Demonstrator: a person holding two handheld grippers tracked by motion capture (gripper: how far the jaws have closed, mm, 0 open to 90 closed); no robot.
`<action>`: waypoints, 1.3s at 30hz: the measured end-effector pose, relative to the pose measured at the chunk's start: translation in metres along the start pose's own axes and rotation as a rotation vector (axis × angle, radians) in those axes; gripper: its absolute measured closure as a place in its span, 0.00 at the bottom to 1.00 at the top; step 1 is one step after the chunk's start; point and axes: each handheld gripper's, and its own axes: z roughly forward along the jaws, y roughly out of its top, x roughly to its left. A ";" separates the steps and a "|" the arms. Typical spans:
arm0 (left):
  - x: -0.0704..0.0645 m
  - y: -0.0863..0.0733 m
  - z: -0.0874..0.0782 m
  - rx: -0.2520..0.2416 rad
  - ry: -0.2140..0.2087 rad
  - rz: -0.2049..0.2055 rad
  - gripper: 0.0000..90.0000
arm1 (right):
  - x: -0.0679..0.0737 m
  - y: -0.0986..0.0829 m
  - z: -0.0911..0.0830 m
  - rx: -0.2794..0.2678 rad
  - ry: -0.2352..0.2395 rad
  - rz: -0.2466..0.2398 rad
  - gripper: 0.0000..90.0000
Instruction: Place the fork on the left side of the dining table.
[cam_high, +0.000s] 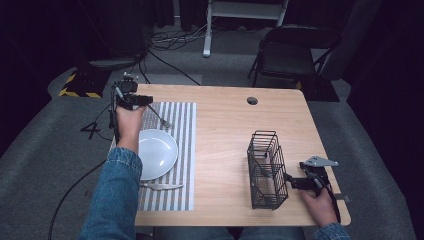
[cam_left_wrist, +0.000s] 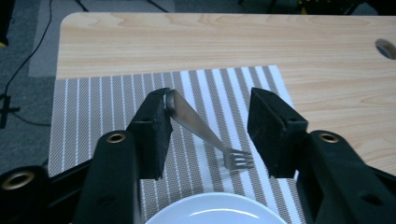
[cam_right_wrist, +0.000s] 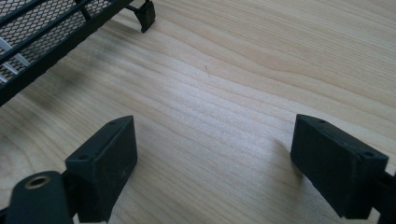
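Jaws on the left gripper (cam_left_wrist: 208, 135) stand wide apart over the striped placemat (cam_left_wrist: 93, 107), clamped on nothing. Fork (cam_left_wrist: 201, 130) lies in the gap between them: handle end right against the inner face of the jaw at the left of the left gripper view, tines pointing toward the other jaw but clear of it. Fork casts a shadow on the placemat; cannot tell whether it lies flat or leans on the jaw. White plate (cam_left_wrist: 215, 210) rim sits just below the fork in that view. From the high view, left gripper (cam_high: 131, 100) is at the far left corner of the table (cam_high: 225, 125), over the far end of the placemat (cam_high: 182, 130), fork (cam_high: 161, 119) just beside it, beyond the plate (cam_high: 157, 152). Knife (cam_high: 162, 186) lies on the placemat on the near side of the plate, well apart from the fork. Right gripper (cam_high: 295, 181) is at the near right of the table, jaws toward the black wire basket (cam_high: 266, 170) and just beside it. Right gripper view: jaws (cam_right_wrist: 215, 163) wide apart over bare wood, gripping nothing, basket (cam_right_wrist: 46, 32) edge off to the upper left.
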 end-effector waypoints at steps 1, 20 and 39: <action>0.000 0.000 0.000 0.000 0.000 0.000 0.53 | 0.000 0.000 0.000 0.000 0.000 0.000 0.16; 0.038 -0.016 0.006 0.038 0.012 -0.073 0.51 | 0.000 0.000 0.000 0.000 0.000 0.000 0.16; 0.058 -0.036 0.025 0.072 0.003 -0.098 0.53 | 0.000 0.000 0.000 0.000 0.000 0.000 0.16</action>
